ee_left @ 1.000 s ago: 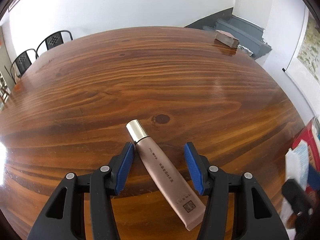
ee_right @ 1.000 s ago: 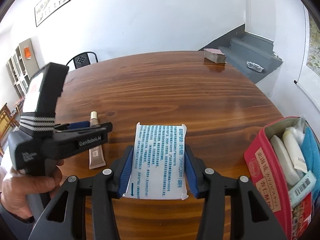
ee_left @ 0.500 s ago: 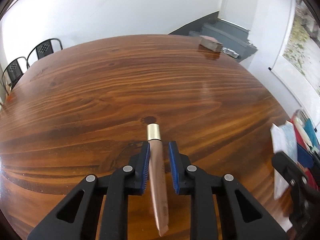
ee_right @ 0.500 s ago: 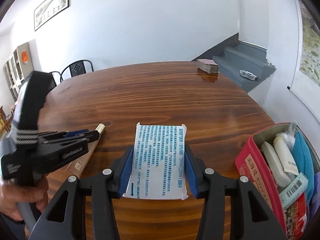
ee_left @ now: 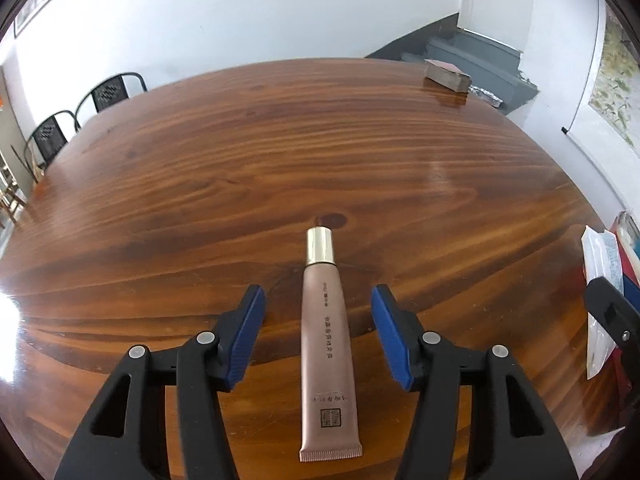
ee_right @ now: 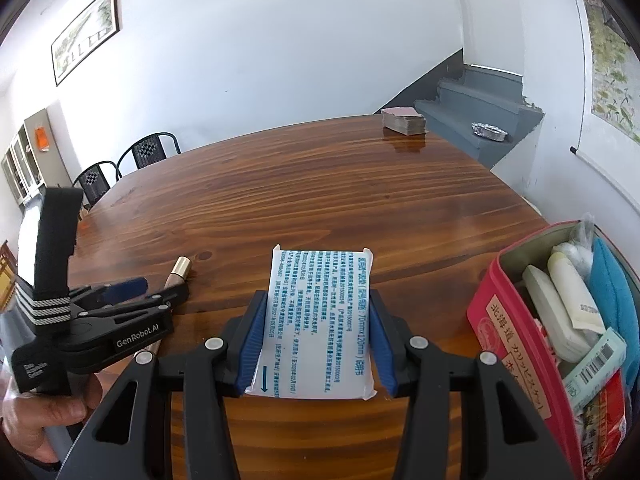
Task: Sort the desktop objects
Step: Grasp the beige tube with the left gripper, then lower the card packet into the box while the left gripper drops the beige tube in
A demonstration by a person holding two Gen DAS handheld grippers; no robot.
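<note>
A rose-gold cosmetic tube [ee_left: 326, 344] with a gold cap lies flat on the wooden table [ee_left: 280, 152], cap pointing away. My left gripper [ee_left: 318, 312] straddles it with jaws opening, blue pads clear of the tube on both sides. In the right wrist view, my right gripper [ee_right: 318, 320] is shut on a white packet with blue print [ee_right: 316, 324], held above the table. The left gripper [ee_right: 128, 292] and the tube's gold cap [ee_right: 181, 268] show at that view's left, held by a person's hand [ee_right: 44, 420].
A red pouch [ee_right: 516, 344] filled with tubes, packets and a blue cloth stands open at the right table edge. A stack of cards [ee_right: 404, 120] sits at the far edge. Chairs [ee_right: 148, 152] stand beyond the table; grey stairs [ee_right: 476, 116] rise at the back right.
The left gripper closed on the tube, turning it straight, then opened again; the tube now lies flat between the spread pads. The right gripper kept hold of the packet.
</note>
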